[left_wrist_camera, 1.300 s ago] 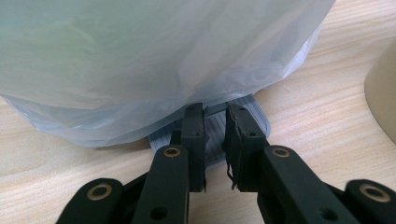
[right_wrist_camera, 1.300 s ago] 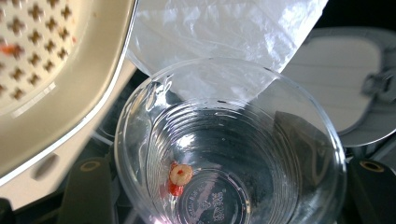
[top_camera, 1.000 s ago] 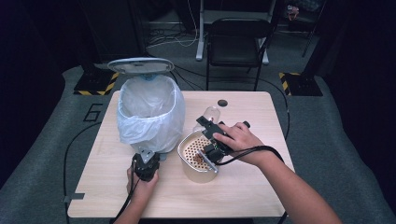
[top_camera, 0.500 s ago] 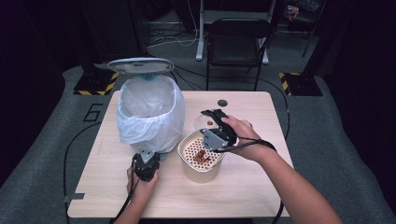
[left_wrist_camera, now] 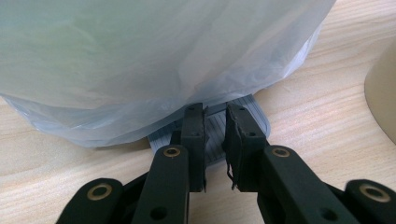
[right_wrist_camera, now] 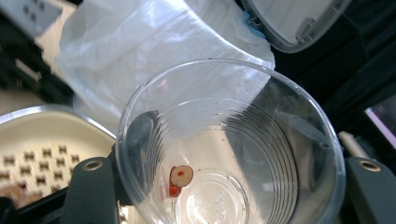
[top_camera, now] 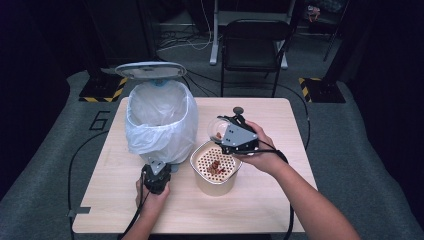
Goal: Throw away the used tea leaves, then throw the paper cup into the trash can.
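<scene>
A grey pedal bin (top_camera: 159, 120) lined with a white bag (left_wrist_camera: 163, 56) stands on the table's left half, its lid (top_camera: 150, 70) raised. My left gripper (top_camera: 158, 169) is shut, its jaws resting on the bin's foot pedal (left_wrist_camera: 247, 105). My right gripper (top_camera: 227, 131) is shut on a clear plastic cup (top_camera: 217, 129), held on its side above a beige container (top_camera: 216, 167). A perforated strainer insert in the container holds reddish-brown scraps. Looking into the cup (right_wrist_camera: 233, 154), a small scrap (right_wrist_camera: 180, 177) clings near its bottom, and the bag (right_wrist_camera: 140, 46) and lid (right_wrist_camera: 294, 18) lie beyond.
A small dark round object (top_camera: 238, 110) lies on the wooden table (top_camera: 280, 210) behind the right hand. A black chair (top_camera: 255, 45) stands past the table's far edge. The beige container's wall (left_wrist_camera: 385, 93) is close on the right of the pedal. Cables trail off the near edge.
My right hand has lifted the cup a little above the strainer container and turned it. The left gripper and the bin have not moved.
</scene>
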